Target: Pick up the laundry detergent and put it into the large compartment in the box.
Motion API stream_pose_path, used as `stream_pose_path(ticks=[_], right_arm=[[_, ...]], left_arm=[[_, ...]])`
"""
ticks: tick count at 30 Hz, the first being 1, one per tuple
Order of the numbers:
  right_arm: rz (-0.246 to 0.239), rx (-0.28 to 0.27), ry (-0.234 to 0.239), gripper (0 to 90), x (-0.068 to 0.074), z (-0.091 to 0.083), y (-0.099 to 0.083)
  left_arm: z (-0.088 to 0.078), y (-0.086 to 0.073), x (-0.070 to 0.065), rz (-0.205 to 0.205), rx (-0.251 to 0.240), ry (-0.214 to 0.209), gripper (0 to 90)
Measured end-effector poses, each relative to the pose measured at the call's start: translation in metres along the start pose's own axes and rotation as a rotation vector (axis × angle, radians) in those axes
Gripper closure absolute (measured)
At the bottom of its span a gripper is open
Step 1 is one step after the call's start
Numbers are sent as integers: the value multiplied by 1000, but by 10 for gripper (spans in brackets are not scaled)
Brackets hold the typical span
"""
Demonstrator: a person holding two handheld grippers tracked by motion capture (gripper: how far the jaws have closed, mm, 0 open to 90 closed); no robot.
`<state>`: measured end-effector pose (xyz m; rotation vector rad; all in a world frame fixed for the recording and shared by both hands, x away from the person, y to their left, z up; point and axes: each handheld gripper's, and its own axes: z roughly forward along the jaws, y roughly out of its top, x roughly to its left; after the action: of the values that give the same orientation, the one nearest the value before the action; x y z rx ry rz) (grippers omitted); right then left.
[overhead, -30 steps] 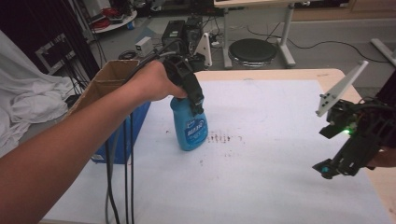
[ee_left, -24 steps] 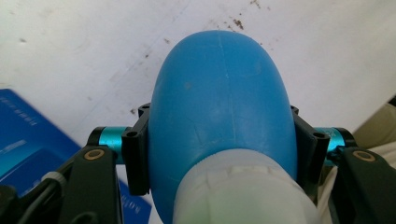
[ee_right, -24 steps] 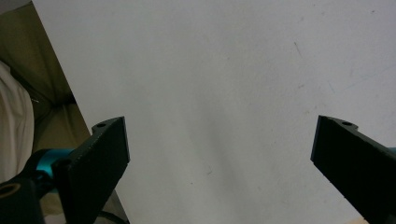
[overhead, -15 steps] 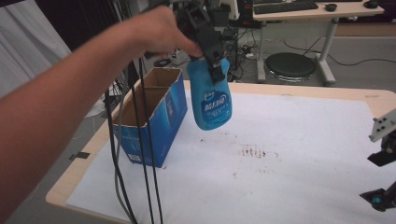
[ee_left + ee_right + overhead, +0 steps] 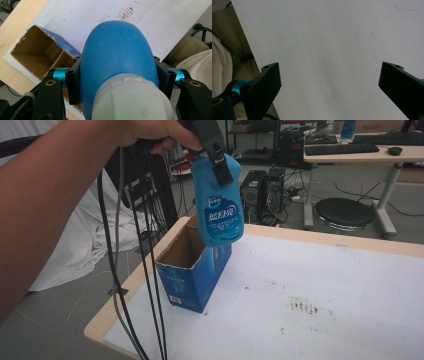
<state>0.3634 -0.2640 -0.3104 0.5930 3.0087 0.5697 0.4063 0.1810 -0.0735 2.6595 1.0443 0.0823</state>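
White-covered bench (image 5: pixel 350 285) carried an open carton (image 5: pixel 192 270); above it, left gripper (image 5: pixel 212 150) fingers clamped a blue bottle (image 5: pixel 218 205) (right gripper (image 5: pixel 329 82) fingers gaped, empty).

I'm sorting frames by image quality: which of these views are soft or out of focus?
High view: forearm looms large and soft, bottle label readable. Left gripper view: bottle's white cap blurred, too near; box sharper. Right gripper view: evenly lit, jaws slightly soft, table faintly scuffed.

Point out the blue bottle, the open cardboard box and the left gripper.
blue bottle (image 5: pixel 218 215), high view, label.
open cardboard box (image 5: pixel 187 282), high view, blue front wall.
left gripper (image 5: pixel 117 75), left gripper view, between its fingers.
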Motion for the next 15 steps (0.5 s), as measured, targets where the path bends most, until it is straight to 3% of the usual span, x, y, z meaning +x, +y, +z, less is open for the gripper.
stream_pose_path(ticks=[4, 10, 15], right_arm=[[0, 0, -1, 34, 1, 1, 2], [3, 4, 1, 34, 1, 2, 5], [7, 6, 0, 34, 1, 2, 6]], left_arm=[[-7, -18, 13, 54, 3, 7, 377], [-12, -35, 28, 64, 4, 46, 377], [-5, -42, 35, 91, 20, 69, 378]])
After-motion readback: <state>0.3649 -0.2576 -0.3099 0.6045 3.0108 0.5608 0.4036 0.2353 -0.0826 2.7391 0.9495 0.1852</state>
